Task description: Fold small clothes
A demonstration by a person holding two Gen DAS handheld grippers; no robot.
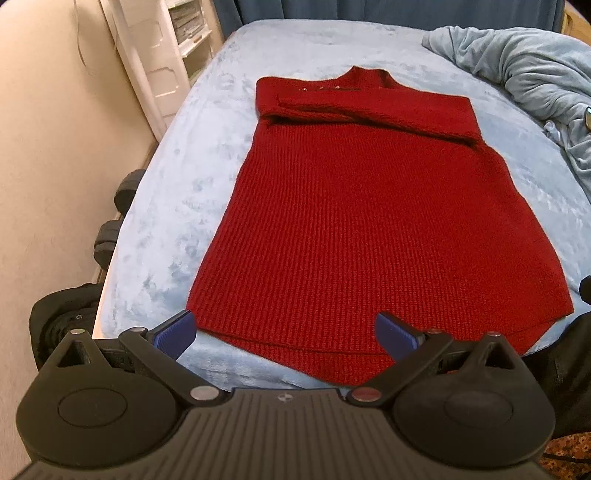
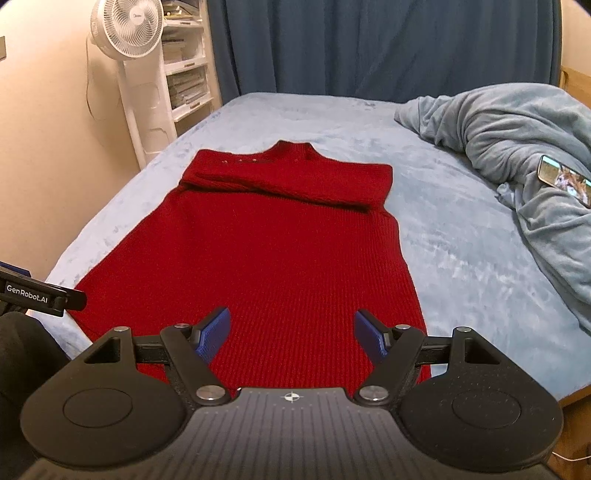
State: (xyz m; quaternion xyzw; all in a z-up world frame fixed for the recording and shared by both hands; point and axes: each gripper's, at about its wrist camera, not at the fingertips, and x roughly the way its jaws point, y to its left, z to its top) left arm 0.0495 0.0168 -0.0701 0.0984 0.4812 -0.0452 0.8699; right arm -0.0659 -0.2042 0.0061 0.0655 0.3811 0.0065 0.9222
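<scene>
A red knitted sweater (image 1: 365, 221) lies flat on the light blue bed, collar at the far end, with both sleeves folded across the chest. It also shows in the right wrist view (image 2: 273, 251). My left gripper (image 1: 286, 332) is open and empty, just above the sweater's near hem toward its left corner. My right gripper (image 2: 291, 332) is open and empty, above the near hem toward the right side. The tip of the left gripper (image 2: 40, 295) shows at the left edge of the right wrist view.
A crumpled blue blanket (image 2: 517, 147) lies at the bed's right with a phone (image 2: 563, 179) on it. A white fan (image 2: 129, 33) and shelves (image 2: 186, 74) stand at the far left by the wall. Dark objects (image 1: 114, 218) sit on the floor beside the bed's left edge.
</scene>
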